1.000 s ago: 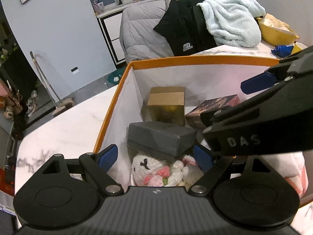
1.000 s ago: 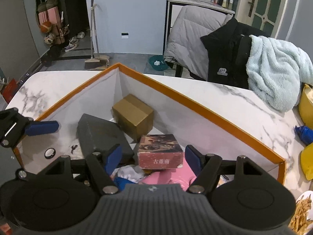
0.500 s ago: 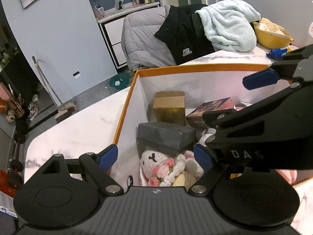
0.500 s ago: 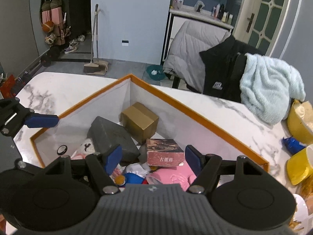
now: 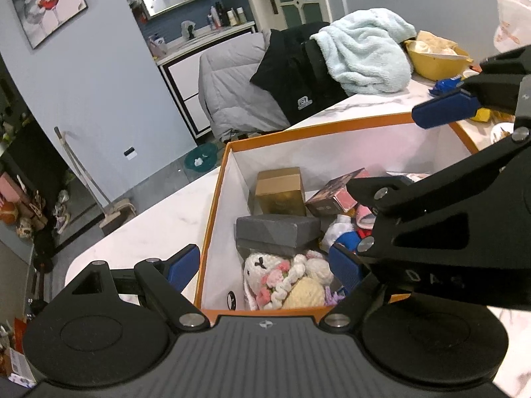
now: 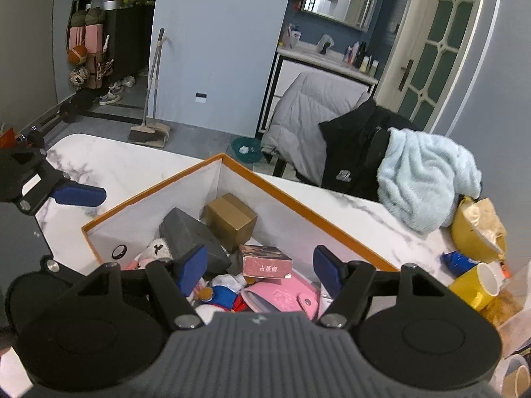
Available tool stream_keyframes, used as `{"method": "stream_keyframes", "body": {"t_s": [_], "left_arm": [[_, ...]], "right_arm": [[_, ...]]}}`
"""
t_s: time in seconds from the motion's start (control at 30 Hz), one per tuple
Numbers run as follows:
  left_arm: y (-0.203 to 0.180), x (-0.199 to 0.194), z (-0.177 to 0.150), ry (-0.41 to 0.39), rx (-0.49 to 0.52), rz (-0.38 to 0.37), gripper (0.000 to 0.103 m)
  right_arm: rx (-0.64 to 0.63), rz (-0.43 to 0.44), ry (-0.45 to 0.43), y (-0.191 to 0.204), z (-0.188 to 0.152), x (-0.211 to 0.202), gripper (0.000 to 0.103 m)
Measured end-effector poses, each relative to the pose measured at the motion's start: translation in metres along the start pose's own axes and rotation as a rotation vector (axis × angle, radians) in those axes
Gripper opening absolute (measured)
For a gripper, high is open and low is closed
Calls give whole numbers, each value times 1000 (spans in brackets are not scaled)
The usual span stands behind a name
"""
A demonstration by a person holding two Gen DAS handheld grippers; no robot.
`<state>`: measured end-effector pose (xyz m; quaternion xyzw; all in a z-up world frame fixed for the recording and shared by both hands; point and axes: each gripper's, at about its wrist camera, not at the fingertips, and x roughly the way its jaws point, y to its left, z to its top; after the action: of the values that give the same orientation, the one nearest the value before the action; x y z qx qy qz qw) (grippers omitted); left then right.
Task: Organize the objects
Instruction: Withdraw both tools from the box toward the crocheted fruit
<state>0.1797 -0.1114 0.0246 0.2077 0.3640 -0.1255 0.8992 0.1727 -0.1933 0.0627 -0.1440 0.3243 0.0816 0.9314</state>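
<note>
An orange-rimmed white box [image 5: 212,205] [image 6: 298,205] stands on the marble table. It holds a gold carton [image 5: 280,189] [image 6: 230,220], a grey box [image 5: 277,232] [image 6: 187,235], a red-brown printed box [image 5: 335,194] [image 6: 265,262], a crocheted white bunny [image 5: 282,275] [image 6: 156,248], a pink wallet [image 6: 285,295] and a blue-and-white plush [image 6: 220,293]. My left gripper [image 5: 264,267] is open and empty above the box's near edge. My right gripper [image 6: 260,265] is open and empty above the box; its body crosses the left wrist view.
A chair draped with a grey coat, a black jacket [image 6: 355,152] and a light blue towel [image 6: 424,179] stands behind the table. A yellow bowl [image 6: 478,229], a yellow mug [image 6: 478,285] and a blue wrapper [image 6: 458,260] sit on the table at the right. A broom [image 6: 152,99] leans on the wall.
Both grippers have risen and drawn back from the box, so more of its contents and of the table shows. Both stay open and empty.
</note>
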Motion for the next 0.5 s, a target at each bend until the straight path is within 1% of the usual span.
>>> {"method": "stream_keyframes", "body": {"t_s": [0.03, 0.27, 0.5], "left_arm": [[0, -3, -1, -3, 4, 4, 98], [0, -24, -6, -40, 39, 17, 98], [-8, -40, -17, -71, 121, 59, 98]], "right_arm": [[-3, -7, -9, 1, -1, -4, 72], [13, -25, -74, 6, -8, -32, 72], [13, -22, -119, 15, -20, -50, 72]]}}
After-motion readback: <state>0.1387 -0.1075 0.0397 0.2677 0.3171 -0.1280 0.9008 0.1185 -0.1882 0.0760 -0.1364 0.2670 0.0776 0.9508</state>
